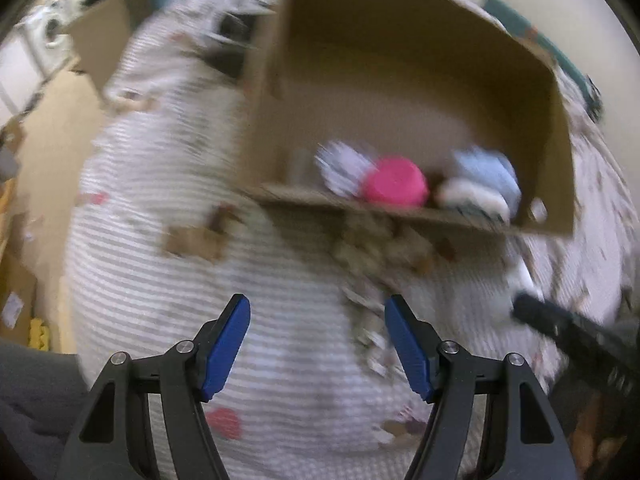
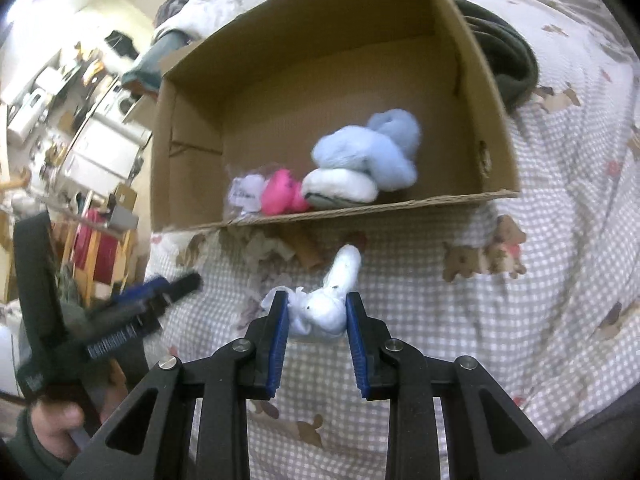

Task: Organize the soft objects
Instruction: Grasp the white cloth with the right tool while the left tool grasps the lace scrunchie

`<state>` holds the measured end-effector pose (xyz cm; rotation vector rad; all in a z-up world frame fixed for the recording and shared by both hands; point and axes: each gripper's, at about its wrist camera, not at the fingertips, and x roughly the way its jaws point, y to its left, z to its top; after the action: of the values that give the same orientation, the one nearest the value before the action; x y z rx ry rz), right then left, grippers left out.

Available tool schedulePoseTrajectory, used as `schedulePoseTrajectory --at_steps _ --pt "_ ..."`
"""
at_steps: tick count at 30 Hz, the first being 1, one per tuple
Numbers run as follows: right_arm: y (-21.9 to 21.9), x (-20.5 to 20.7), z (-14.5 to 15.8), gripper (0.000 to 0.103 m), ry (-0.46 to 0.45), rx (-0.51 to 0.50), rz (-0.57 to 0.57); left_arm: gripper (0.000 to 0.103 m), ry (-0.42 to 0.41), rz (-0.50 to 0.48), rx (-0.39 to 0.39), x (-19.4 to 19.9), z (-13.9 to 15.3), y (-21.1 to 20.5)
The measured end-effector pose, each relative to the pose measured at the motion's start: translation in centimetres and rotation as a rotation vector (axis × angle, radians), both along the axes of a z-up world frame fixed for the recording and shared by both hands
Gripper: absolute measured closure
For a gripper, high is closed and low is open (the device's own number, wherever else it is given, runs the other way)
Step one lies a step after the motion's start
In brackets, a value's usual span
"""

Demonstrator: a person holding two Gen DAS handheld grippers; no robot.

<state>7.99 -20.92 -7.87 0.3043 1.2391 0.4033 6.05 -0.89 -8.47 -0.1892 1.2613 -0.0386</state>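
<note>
Bedspread [image 2: 460, 320], gingham with bear print, carries a cardboard box [image 2: 486, 120]. Right gripper [image 2: 316, 316] fingers clenched on a white plush toy [image 2: 324, 308], just in front of the box's near wall. Left gripper [image 1: 318, 344] fingers released, nothing between them, above the bed. In the box: light blue plush [image 2: 376, 152], white plush [image 2: 340, 186], pink toy [image 2: 282, 194].

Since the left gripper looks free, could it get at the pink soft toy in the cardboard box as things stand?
Probably yes. The left gripper is open and holds nothing, the cardboard box is open-topped, and the pink soft toy lies uncovered just behind its near wall, which the gripper would need to clear.
</note>
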Motion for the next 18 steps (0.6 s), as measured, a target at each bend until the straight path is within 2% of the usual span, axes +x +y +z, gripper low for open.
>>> schedulePoseTrajectory --at_steps 8,9,10,12,14,15,18 --pt "-0.7 0.4 -0.7 0.073 0.024 -0.003 -0.024 0.036 0.061 -0.158 -0.035 0.1 -2.1 -4.1" --pt "-0.8 0.4 -0.8 0.073 0.027 0.000 -0.027 0.038 0.069 -0.165 -0.037 0.2 -2.4 -4.3" --pt "-0.9 0.5 -0.9 0.073 0.030 0.001 -0.030 0.043 0.075 -0.169 -0.042 0.2 -2.6 -4.5" --pt "-1.1 0.5 -1.0 0.073 0.036 0.002 -0.035 0.075 0.105 -0.179 -0.039 0.3 -3.2 -4.8" --pt "-1.2 0.5 -1.2 0.073 0.041 -0.002 -0.034 0.084 0.114 -0.154 -0.038 0.3 -3.4 -4.4" --pt "-1.1 0.6 -1.3 0.073 0.043 -0.004 -0.033 0.087 0.116 -0.132 -0.062 0.3 -3.3 -4.0" --pt "-0.9 0.7 -1.4 0.073 0.046 -0.010 -0.025 0.089 0.095 -0.103 -0.111 0.1 -2.2 -3.0"
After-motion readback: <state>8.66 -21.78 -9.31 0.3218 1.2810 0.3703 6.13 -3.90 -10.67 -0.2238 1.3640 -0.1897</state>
